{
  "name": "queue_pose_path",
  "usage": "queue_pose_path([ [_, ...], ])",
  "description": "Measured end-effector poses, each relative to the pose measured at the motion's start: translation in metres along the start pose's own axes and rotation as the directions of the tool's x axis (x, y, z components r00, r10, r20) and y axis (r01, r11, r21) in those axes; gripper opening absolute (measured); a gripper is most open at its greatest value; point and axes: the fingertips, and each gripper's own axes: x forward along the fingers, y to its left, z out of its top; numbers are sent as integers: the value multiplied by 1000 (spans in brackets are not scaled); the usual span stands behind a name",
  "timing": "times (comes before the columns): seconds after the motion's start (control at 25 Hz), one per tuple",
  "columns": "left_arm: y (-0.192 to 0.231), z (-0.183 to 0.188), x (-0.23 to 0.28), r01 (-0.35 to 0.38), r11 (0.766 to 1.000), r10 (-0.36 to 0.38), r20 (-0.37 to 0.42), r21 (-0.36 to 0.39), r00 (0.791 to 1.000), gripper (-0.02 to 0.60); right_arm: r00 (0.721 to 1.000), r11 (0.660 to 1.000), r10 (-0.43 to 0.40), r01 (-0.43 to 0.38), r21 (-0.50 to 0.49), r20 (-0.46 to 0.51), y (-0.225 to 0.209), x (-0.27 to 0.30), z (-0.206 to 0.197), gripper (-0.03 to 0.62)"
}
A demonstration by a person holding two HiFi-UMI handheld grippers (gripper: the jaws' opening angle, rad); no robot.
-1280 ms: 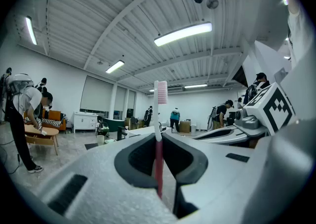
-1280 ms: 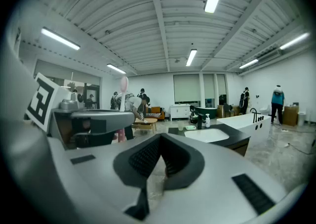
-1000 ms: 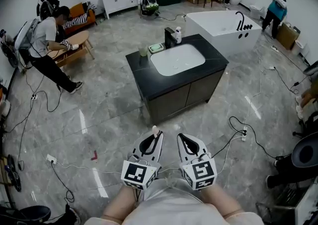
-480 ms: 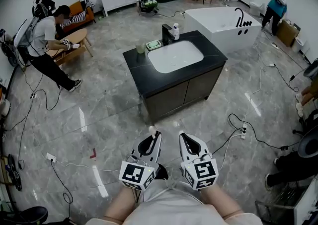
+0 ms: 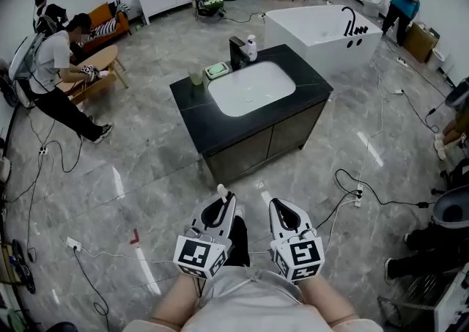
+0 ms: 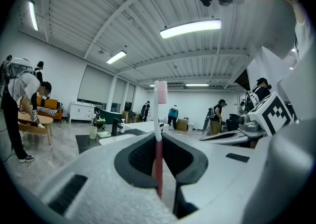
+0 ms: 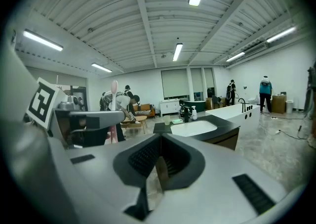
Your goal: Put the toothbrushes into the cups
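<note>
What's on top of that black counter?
A pale cup, a green dish, a dark tap and a white bottle, by the sink. The cup's inside is too small to see.

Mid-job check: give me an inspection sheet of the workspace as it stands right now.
Surface: black vanity countertop with white sink, ahead across the floor.
Job's things: pink toothbrush upright in left gripper; one cup at the countertop's left corner.
Clutter: soap dish, faucet, pump bottle behind the sink.
Grippers: left shut on the toothbrush; right gripper fingers together, nothing seen between.
Cables: several cables trail over the floor.
Surroundings: bathtub; people working nearby.
</note>
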Motion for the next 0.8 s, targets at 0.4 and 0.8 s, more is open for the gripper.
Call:
queue_pose_path([
  [0.4, 83, 25, 133, 77, 996, -77, 3, -36, 997, 38, 996, 996, -79, 80, 26, -35, -75, 120, 37, 28],
  [0.8, 194, 68, 245, 74, 997, -73, 50, -19, 996, 38, 997, 998, -65, 66, 22, -38, -124, 272, 95, 28],
])
